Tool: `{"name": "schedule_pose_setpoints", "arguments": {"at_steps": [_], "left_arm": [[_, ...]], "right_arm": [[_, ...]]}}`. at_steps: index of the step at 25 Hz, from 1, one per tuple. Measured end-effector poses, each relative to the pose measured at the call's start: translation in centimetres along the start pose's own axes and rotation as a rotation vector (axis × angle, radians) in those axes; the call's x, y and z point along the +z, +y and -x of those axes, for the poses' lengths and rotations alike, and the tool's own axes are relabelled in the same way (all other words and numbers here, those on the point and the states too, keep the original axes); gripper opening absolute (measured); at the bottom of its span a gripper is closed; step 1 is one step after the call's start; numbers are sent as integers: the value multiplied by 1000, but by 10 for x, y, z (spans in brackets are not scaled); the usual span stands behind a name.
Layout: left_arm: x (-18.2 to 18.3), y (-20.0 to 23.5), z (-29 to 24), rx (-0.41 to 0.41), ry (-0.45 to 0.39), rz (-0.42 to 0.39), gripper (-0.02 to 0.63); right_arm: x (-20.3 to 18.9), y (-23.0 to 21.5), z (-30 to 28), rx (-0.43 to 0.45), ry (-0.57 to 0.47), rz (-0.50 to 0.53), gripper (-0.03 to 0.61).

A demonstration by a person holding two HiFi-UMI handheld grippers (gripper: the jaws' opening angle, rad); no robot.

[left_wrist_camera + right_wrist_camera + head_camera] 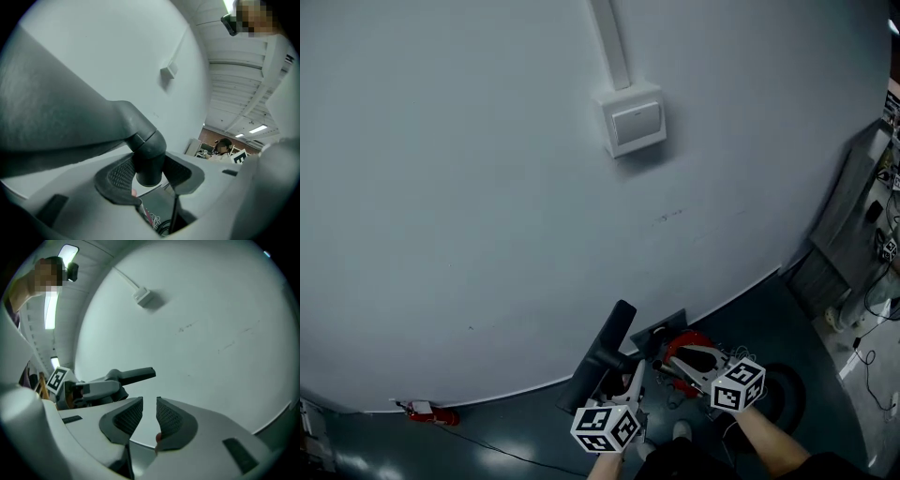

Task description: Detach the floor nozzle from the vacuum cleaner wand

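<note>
In the left gripper view my left gripper [149, 174] is shut on the round dark neck [149, 157] of the floor nozzle, one pad on each side. The nozzle's broad grey head [61, 122] spreads to the upper left. The neck's lower end hangs free, with no wand in it. In the head view the black floor nozzle [602, 361] is held up before the wall, above the left gripper's marker cube [605, 428]. My right gripper [149, 416] is open, with a narrow gap and nothing between its pads. It is level beside the left gripper [93, 390] and the floor nozzle [133, 375].
A pale wall fills most of the head view, with a light switch [633, 117] under a cable duct [609, 42]. A red and black machine [689, 352] sits on the dark floor under the right gripper. A small red object [427, 411] lies at the wall's foot. Cables [872, 356] trail at right.
</note>
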State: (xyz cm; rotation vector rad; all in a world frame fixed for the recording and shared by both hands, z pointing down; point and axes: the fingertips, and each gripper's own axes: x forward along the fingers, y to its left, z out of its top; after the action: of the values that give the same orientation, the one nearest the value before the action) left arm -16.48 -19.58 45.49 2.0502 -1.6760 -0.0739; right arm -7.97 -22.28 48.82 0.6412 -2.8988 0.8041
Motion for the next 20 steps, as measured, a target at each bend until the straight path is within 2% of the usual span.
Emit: {"name": "schedule_pose_setpoints", "arguments": {"at_steps": [3,10,20], "left_arm": [[17,-12,10,-23,-24,-30,179],[52,-36,37,-55,-88,-114,179],[56,-46,46,-91,-110,-90,179]], "right_arm": [[25,16,9,-26,-67,-42,65],[58,57,23,7,-184,-108,31],[77,70,36,-18,-261,-76,18]]}}
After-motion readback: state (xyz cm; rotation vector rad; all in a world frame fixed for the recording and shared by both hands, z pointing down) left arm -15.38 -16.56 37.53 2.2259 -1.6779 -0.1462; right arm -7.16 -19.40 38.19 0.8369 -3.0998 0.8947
